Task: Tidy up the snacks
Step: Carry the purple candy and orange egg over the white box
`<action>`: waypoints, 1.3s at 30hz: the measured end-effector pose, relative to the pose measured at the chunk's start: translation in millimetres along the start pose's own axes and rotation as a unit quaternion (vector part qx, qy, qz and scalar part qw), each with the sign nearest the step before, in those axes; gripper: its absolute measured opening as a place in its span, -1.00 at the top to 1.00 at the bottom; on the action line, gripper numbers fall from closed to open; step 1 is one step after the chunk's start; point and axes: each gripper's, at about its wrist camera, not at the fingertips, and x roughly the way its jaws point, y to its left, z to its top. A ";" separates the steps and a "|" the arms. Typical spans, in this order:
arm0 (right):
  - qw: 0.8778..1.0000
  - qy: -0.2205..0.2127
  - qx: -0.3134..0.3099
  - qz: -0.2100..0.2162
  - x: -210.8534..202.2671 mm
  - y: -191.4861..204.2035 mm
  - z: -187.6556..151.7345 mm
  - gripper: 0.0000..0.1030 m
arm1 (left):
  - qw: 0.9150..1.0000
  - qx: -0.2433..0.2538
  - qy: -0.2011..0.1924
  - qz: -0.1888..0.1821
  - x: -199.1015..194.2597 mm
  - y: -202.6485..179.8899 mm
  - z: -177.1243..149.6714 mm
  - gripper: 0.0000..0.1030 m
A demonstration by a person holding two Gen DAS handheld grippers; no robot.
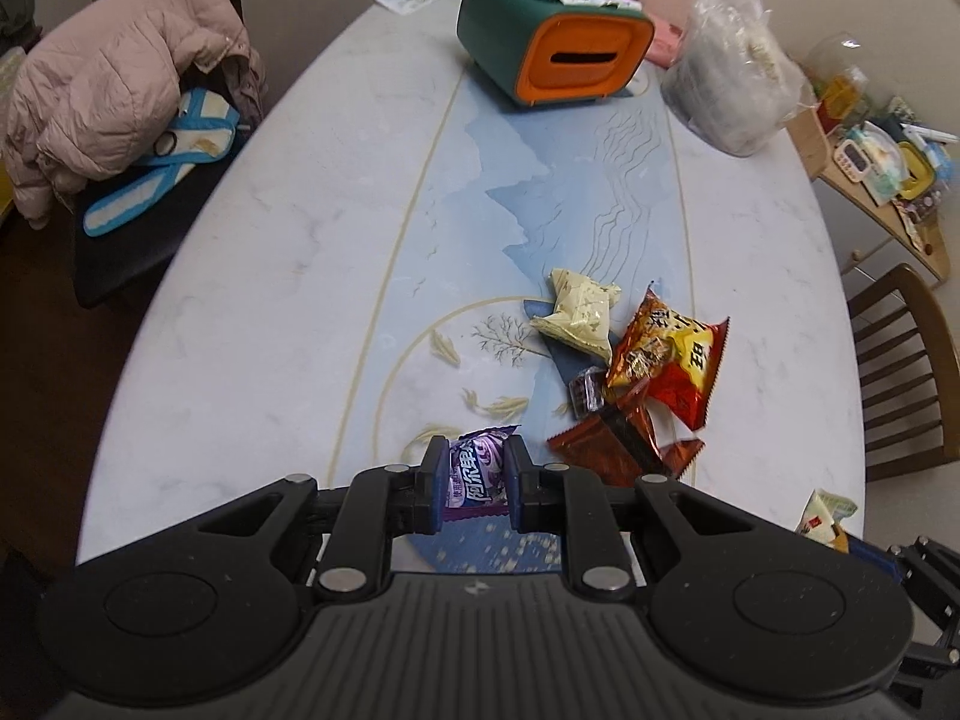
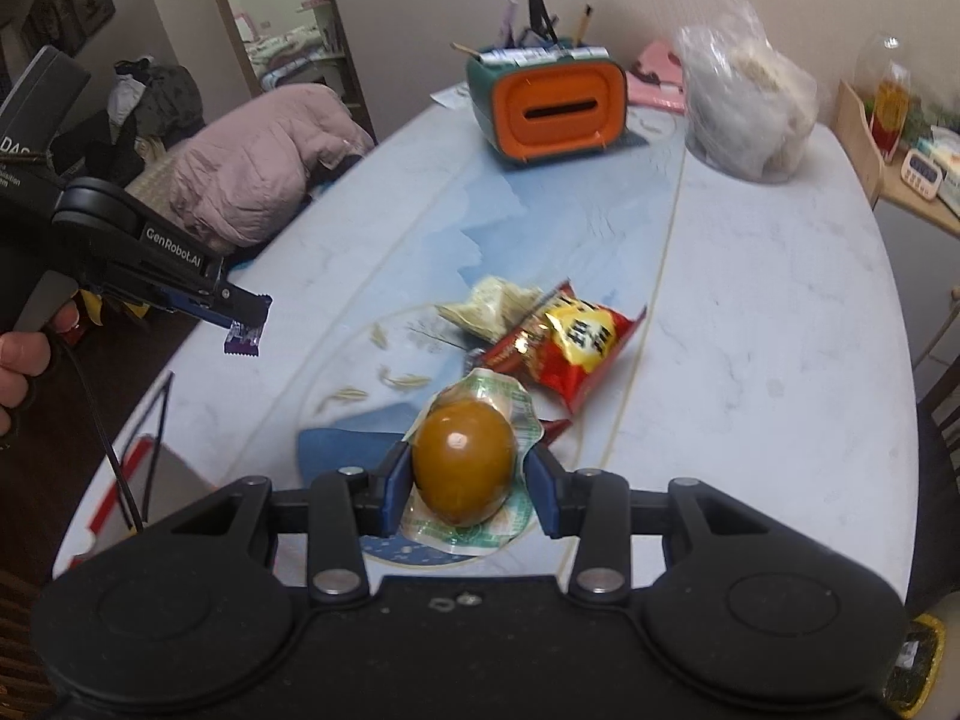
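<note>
My left gripper (image 1: 477, 480) is shut on a purple candy wrapper (image 1: 477, 471) and holds it above the table's near edge; it also shows from the side in the right wrist view (image 2: 243, 324). My right gripper (image 2: 465, 474) is shut on a vacuum-packed brown egg (image 2: 465, 462). On the table lie a cream snack packet (image 1: 579, 312), a red and yellow snack bag (image 1: 675, 360), a small dark candy (image 1: 587, 391) and a red-brown wrapper (image 1: 618, 450). The red bag (image 2: 570, 342) and cream packet (image 2: 489, 306) lie just beyond the egg.
A green and orange tissue box organiser (image 1: 552, 42) and a clear plastic bag (image 1: 735, 78) stand at the table's far end. A chair with a pink jacket (image 1: 114, 102) is at the left. A wooden chair (image 1: 900, 372) and a cluttered shelf (image 1: 882, 162) are at the right.
</note>
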 end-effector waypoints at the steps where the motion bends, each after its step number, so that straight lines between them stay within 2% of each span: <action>1: 1.000 -0.003 -0.002 0.001 -4.8 4.4 -0.4 0.24 | 1.000 0.004 -0.003 0.000 -7.5 2.4 -3.3 0.64; 13: 0.999 -0.034 -0.015 0.007 -61.5 54.8 -17.2 0.24 | 0.999 0.026 -0.036 -0.018 -93.0 29.4 -49.3 0.64; 21: 0.999 -0.041 -0.012 0.019 -90.2 81.9 -36.0 0.24 | 0.998 0.054 -0.035 -0.022 -128.0 40.5 -84.5 0.64; 29: 0.999 -0.028 0.003 0.022 -93.1 98.0 -61.6 0.24 | 0.995 0.094 -0.001 -0.031 -127.8 40.7 -127.4 0.64; 39: 0.999 0.024 0.016 0.023 -66.2 111.5 -98.6 0.24 | 0.989 0.128 0.064 -0.044 -90.9 34.9 -175.7 0.64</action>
